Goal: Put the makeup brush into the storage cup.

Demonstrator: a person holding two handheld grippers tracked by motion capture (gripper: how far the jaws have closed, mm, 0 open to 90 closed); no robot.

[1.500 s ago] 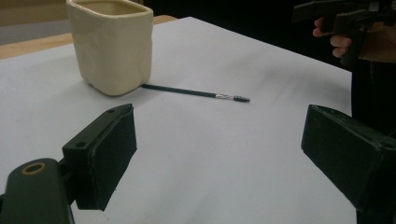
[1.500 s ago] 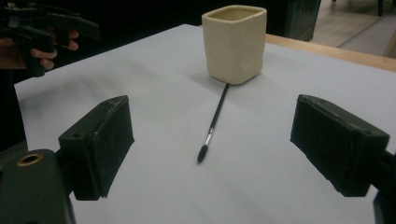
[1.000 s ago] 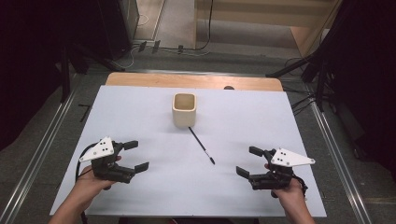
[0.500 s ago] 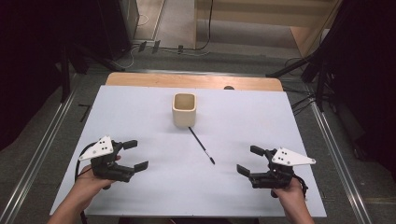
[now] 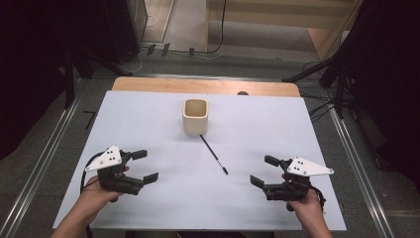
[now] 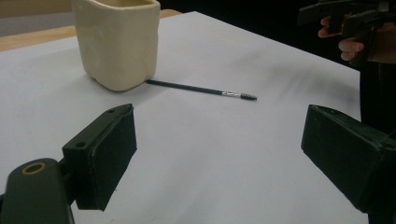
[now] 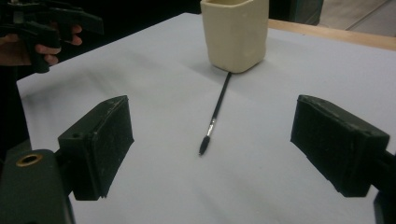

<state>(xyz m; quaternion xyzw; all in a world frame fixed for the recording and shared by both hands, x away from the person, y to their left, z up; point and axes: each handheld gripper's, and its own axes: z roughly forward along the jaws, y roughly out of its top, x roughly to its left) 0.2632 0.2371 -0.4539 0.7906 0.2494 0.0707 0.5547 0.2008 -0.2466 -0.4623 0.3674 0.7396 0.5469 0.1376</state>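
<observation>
Nearest me, my left gripper sits low over the white table on its near left side, jaws spread wide with nothing between them. My right gripper mirrors it on the near right, jaws likewise wide apart and empty. Both rest well apart from each other, each held in a hand.

Between them and farther out lies a thin black paintbrush, flat on the table, its bristle tip pointing back toward me and slightly to my right. Its far end touches, or lies just against, the base of a cream square-sided cup, which stands upright near the table's middle. Beyond it I see the wooden table edge.
</observation>
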